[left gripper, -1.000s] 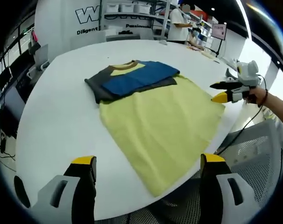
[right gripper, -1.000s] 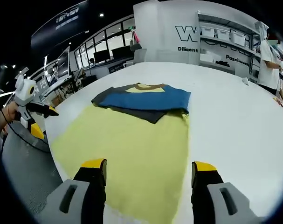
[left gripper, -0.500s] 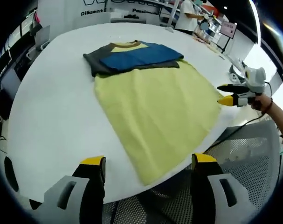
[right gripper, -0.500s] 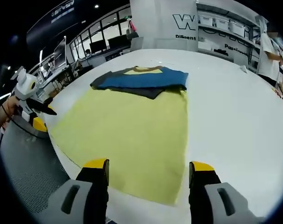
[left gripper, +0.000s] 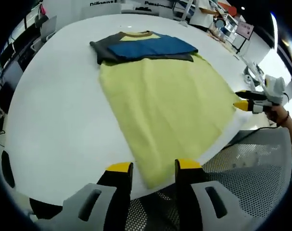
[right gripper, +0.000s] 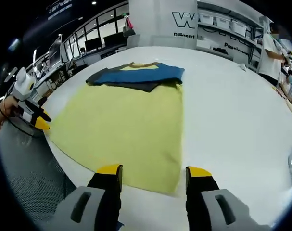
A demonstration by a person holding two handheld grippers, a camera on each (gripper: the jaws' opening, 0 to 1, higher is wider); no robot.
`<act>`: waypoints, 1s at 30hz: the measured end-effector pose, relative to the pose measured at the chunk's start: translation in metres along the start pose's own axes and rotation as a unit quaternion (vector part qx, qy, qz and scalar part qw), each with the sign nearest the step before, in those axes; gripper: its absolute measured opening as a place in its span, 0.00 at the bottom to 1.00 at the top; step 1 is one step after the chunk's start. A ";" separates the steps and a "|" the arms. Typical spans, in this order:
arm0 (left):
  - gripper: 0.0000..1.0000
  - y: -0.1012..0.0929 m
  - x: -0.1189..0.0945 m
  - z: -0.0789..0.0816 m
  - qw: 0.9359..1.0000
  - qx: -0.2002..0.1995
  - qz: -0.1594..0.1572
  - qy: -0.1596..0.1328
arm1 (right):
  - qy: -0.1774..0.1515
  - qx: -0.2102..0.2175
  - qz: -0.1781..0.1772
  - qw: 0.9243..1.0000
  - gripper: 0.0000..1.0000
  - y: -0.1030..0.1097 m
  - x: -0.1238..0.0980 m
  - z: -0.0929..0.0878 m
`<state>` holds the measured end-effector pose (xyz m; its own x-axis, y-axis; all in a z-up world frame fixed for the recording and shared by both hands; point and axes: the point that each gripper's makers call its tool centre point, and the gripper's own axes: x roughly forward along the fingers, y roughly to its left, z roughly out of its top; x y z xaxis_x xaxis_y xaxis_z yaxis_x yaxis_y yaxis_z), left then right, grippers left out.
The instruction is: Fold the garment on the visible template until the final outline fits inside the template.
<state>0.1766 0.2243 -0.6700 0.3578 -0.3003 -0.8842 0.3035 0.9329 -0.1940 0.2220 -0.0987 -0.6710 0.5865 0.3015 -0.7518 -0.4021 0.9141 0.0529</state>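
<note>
White table (left gripper: 54, 115), folded garment (left gripper: 143, 45), yellow template (left gripper: 170, 106)

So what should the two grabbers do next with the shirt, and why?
Probably each should ease down and pinch its near hem corner of the shirt. The sleeves already lie folded in, and the yellow body lies flat and long. The left gripper is at one corner and the right gripper at the other, both jaws open and empty.
</note>
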 end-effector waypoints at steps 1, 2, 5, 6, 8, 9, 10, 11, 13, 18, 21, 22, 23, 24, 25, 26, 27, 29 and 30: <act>0.31 0.001 0.000 -0.002 1.000 -0.006 0.004 0.003 | 0.005 0.009 -0.008 1.000 0.45 -0.004 -0.001 -0.003; 0.24 0.002 0.000 -0.003 1.000 -0.007 0.006 0.005 | 0.005 0.010 -0.008 1.000 0.41 -0.004 -0.001 -0.003; 0.14 0.010 0.000 -0.006 1.000 -0.005 0.021 0.014 | 0.001 0.027 -0.010 1.000 0.34 -0.008 -0.004 -0.004; 0.13 0.010 0.000 -0.007 1.000 -0.007 0.019 0.016 | 0.001 0.025 -0.011 1.000 0.32 -0.008 -0.004 -0.004; 0.12 0.009 0.000 -0.007 1.000 -0.012 0.014 0.017 | 0.007 0.017 -0.018 1.000 0.27 -0.012 -0.004 -0.005; 0.10 0.008 0.000 -0.010 1.000 -0.011 0.013 0.023 | 0.012 0.012 -0.021 1.000 0.25 -0.012 -0.005 -0.006; 0.09 0.008 0.000 -0.010 1.000 -0.009 0.013 0.024 | 0.015 0.011 -0.024 1.000 0.21 -0.013 -0.005 -0.006; 0.09 0.008 0.000 -0.009 1.000 -0.010 0.013 0.023 | 0.016 0.009 -0.025 1.000 0.18 -0.013 -0.005 -0.006; 0.08 0.008 0.001 -0.009 0.999 -0.022 0.011 0.028 | 0.019 -0.002 -0.029 0.999 0.11 -0.014 -0.006 -0.005; 0.08 0.008 0.000 -0.009 0.999 -0.027 0.006 0.032 | 0.028 -0.010 -0.037 0.999 0.00 -0.018 -0.007 -0.004; 0.07 0.007 0.000 -0.009 0.999 -0.034 0.006 0.034 | 0.031 -0.005 -0.035 0.999 0.00 -0.018 -0.008 -0.004; 0.07 0.008 0.000 -0.009 0.999 -0.033 0.007 0.034 | 0.034 -0.006 -0.034 0.999 0.00 -0.017 -0.009 -0.003; 0.07 0.009 -0.001 -0.010 0.999 -0.033 0.009 0.035 | 0.036 -0.010 -0.033 0.999 0.00 -0.017 -0.009 -0.003; 0.07 0.010 -0.001 -0.010 0.999 -0.034 0.011 0.036 | 0.040 -0.011 -0.031 0.999 0.00 -0.016 -0.010 -0.003; 0.07 0.011 -0.002 -0.011 0.998 -0.034 0.015 0.041 | 0.047 -0.014 -0.027 0.998 0.00 -0.013 -0.012 -0.003; 0.07 0.012 -0.002 -0.012 0.998 -0.033 0.017 0.044 | 0.049 -0.020 -0.022 0.998 0.00 -0.010 -0.014 -0.002; 0.07 0.014 -0.003 -0.012 0.998 -0.032 0.020 0.048 | 0.053 -0.023 -0.020 0.998 0.00 -0.008 -0.014 -0.002; 0.07 0.018 -0.004 -0.013 0.998 -0.022 0.027 0.053 | 0.061 -0.035 -0.009 0.997 0.00 -0.002 -0.016 -0.003; 0.07 0.020 -0.005 -0.013 0.998 -0.018 0.032 0.055 | 0.068 -0.039 -0.005 0.997 0.00 0.001 -0.017 -0.005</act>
<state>0.1692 0.2471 -0.6747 0.2752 -0.2185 -0.9362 0.2508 0.9564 -0.1495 0.2084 -0.1046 -0.6612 0.4926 0.2489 -0.8339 -0.4538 0.8911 -0.0021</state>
